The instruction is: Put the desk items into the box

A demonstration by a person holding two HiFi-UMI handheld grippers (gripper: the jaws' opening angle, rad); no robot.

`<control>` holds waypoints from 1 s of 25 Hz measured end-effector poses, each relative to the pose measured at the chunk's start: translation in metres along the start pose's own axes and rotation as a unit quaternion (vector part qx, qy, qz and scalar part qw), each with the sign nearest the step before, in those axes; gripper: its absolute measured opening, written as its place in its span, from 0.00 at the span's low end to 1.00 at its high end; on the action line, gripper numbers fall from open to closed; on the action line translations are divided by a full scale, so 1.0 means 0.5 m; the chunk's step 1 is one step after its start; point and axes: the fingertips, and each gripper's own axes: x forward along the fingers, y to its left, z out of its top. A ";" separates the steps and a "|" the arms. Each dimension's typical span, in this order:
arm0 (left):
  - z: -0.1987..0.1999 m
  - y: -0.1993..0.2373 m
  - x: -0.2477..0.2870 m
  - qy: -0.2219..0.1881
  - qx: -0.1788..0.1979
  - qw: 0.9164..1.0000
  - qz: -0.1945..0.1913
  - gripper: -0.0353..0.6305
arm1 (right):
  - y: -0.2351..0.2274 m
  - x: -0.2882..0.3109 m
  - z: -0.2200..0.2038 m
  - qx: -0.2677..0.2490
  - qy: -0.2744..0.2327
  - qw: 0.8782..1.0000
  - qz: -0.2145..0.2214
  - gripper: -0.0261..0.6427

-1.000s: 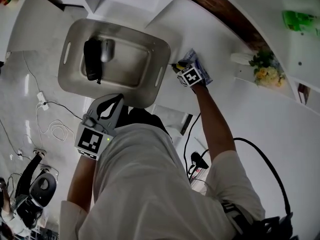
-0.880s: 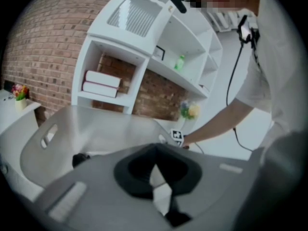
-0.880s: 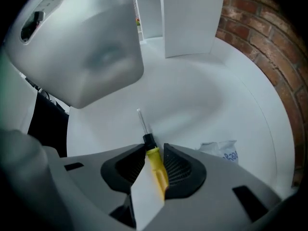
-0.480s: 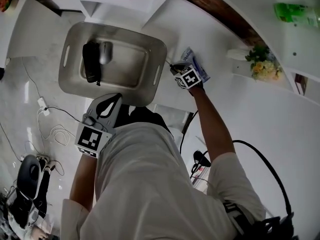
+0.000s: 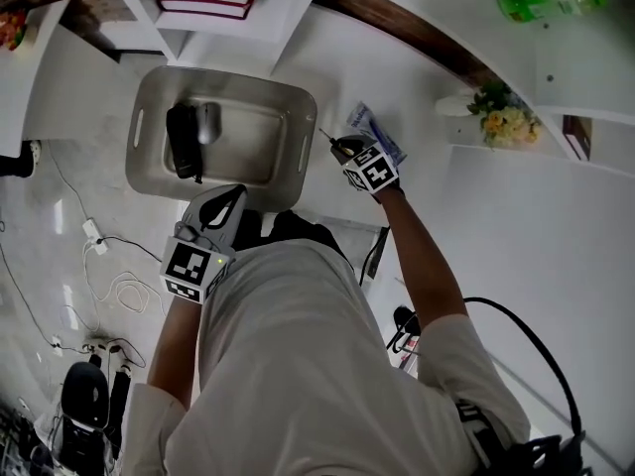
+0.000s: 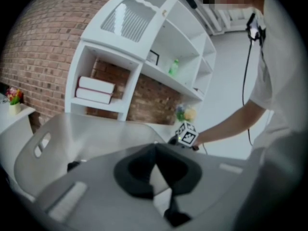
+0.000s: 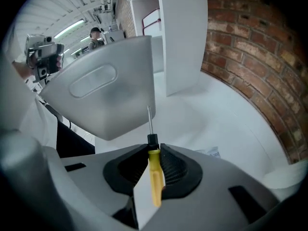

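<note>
Our right gripper (image 7: pixel 154 147), jaws just closed on 1 yellow screwdriver (image 7: pixel 155 177), near the box (image 5: pixel 260 93), our left gripper (image 6: pixel 155 147) clenched empty.

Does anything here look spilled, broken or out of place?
Nothing stands out: the box sits upright with a mouse and a black item inside, and the right hand-held gripper cleanly holds a yellow-handled screwdriver.

Soft, even indoor light brightens the white counter (image 5: pixel 417 97); both gripper views show heavy fisheye bending, dark corners and blurred foregrounds.
</note>
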 end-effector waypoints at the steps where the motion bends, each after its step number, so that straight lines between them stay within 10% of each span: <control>1: 0.001 0.000 0.000 -0.002 0.001 1.000 0.001 0.06 | 0.003 -0.012 0.007 -0.004 -0.006 1.000 -0.003 0.14; 25: 0.014 -0.013 0.004 -0.022 0.005 1.000 0.007 0.06 | 0.099 -0.230 0.254 -0.133 -0.132 0.982 -0.028 0.14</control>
